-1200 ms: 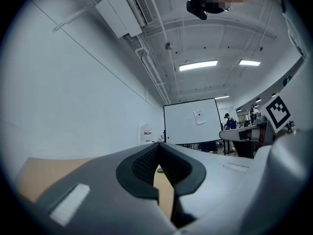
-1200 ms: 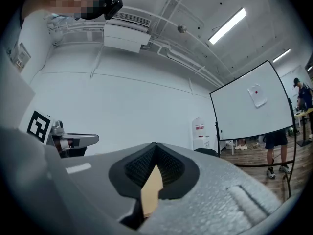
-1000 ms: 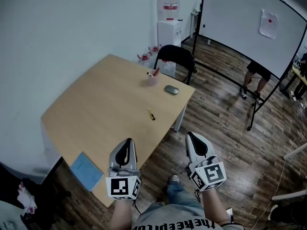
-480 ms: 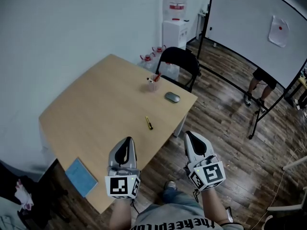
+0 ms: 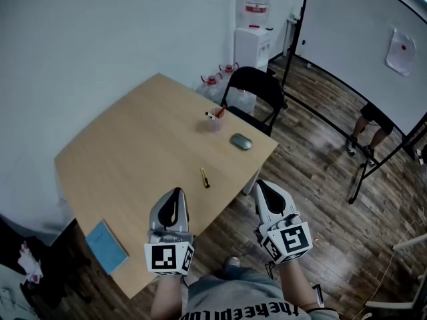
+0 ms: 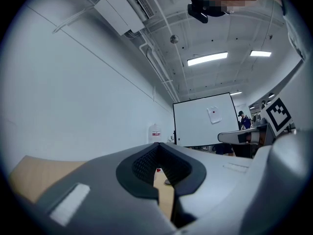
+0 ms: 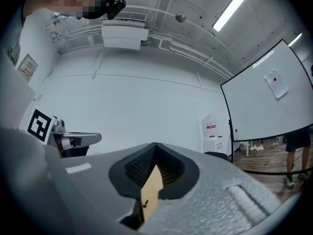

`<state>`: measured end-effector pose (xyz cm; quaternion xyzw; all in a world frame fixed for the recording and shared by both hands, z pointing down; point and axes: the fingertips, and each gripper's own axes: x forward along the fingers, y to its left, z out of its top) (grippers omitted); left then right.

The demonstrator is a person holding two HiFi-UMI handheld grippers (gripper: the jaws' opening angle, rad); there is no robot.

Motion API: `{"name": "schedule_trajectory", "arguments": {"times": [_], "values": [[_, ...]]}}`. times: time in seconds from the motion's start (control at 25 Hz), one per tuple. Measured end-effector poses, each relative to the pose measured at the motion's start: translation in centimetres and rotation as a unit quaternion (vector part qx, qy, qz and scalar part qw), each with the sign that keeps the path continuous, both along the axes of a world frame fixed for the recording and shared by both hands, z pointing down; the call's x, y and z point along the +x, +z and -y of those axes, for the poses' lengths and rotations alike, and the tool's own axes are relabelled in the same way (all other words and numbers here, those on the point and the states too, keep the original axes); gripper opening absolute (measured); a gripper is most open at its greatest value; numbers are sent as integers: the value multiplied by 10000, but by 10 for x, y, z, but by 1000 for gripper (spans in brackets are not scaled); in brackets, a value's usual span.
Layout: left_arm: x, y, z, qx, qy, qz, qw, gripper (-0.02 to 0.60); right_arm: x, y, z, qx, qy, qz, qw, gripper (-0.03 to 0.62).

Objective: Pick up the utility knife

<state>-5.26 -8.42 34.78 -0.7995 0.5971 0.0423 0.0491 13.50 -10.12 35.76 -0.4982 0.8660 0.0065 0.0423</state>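
While the utility knife [image 5: 205, 178] lies flat on the wooden table [image 5: 133, 152], close to the table's right-hand edge, neither gripper touches it. The left gripper [image 5: 176, 193] shows over the table's near edge, short of the knife, and its own view shows the two jaws brought together at the tips with nothing between them. The right gripper [image 5: 261, 186] hangs beside the table over the dark plank floor [image 5: 313, 179], to the right of the knife; its jaws are likewise closed and empty, and through the narrow slit below their tips the small yellow knife can be seen on the tabletop ahead. Farther along the table stand a cup [image 5: 215, 121] holding pens and, just beside it, a grey mouse [image 5: 241, 141]. A blue notebook [image 5: 107, 247] rests at the near left corner. Beyond the far end are a black chair [image 5: 253, 92], a water dispenser [image 5: 256, 35] and a large whiteboard [image 5: 360, 39].
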Motion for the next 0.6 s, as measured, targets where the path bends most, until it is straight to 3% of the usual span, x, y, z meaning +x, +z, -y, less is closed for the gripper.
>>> {"name": "schedule_trajectory", "arguments": {"times": [0.6], "values": [[5, 0, 33, -36, -73, -2, 10000, 20, -7, 11, 39, -189, -226, 6, 9996, 2]]}}
